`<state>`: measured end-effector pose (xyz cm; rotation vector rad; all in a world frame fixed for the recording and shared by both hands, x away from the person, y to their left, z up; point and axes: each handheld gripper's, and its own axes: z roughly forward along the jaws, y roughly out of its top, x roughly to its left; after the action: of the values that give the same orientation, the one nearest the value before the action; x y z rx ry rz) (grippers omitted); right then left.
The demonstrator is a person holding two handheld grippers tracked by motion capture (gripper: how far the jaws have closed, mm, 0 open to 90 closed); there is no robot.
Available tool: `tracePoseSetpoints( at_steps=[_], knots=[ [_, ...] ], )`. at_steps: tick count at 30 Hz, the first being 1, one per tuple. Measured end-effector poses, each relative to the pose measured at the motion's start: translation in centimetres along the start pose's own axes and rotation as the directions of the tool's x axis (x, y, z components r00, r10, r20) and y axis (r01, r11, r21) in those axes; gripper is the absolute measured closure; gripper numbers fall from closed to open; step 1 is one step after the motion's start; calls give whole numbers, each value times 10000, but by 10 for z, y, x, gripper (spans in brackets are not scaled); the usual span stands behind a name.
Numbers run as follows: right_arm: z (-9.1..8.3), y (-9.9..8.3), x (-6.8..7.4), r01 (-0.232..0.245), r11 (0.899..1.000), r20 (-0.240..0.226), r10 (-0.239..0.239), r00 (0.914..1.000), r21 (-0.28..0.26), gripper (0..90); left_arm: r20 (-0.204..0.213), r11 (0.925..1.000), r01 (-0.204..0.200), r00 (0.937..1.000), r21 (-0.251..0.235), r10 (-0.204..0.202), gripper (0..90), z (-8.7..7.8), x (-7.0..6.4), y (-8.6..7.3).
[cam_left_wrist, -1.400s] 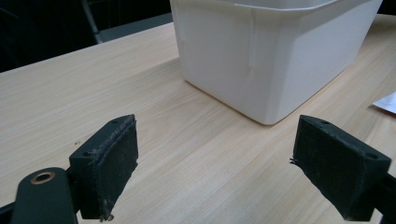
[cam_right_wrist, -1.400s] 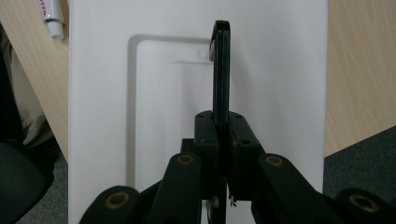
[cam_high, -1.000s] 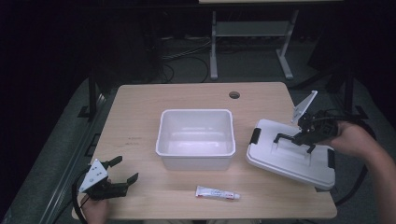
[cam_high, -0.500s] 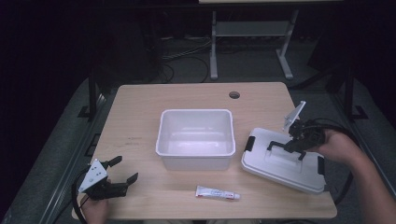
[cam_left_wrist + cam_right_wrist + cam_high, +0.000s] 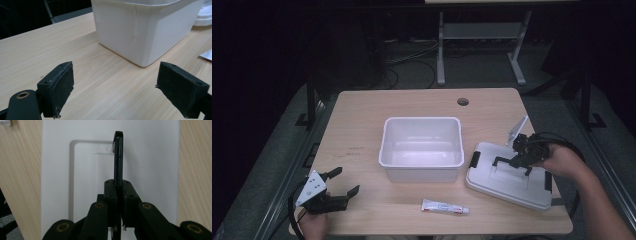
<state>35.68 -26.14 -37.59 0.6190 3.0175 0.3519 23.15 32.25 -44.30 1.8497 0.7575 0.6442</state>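
The right gripper (image 5: 513, 161) was clamped on the black handle (image 5: 118, 157) of the white lid (image 5: 507, 175); in the right gripper view its two jaws pressed flat against either side of that thin upright handle, with the lid's pale top spread beneath it. In the high view the lid lay on the wooden table (image 5: 362, 115) at about four o'clock from the table's middle, slightly askew, with black clips at its ends, and the person's right hand (image 5: 557, 160) came in from the right edge behind the gripper. Just beside the lid, at its nine o'clock, stood the open white bin (image 5: 422, 147), near the middle of the table, with nothing visible inside. A small white tube (image 5: 444, 206) lay flat at about six o'clock from the bin, near the front edge and apart from both bin and lid. The left gripper (image 5: 341, 182) rested well away at the table's seven o'clock corner, its jaws spread wide apart and holding nothing; in the left gripper view the two black pads (image 5: 61, 86) framed bare wood, with a corner of the bin (image 5: 147, 27) ahead of them.
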Motion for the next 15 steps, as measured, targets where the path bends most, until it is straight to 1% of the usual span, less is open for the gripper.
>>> tracePoseSetpoints(
  at_steps=[8,15],
  knots=[
    [12,0,-1,-33,10000,-74,33,10000,61,837,-20,10000,-9,10000,5,9,135,0,0,0],
    [13,-1,1,-64,10000,-62,64,10000,-12,834,-10,10000,-27,10000,25,27,135,0,-1,0]
  ],
)
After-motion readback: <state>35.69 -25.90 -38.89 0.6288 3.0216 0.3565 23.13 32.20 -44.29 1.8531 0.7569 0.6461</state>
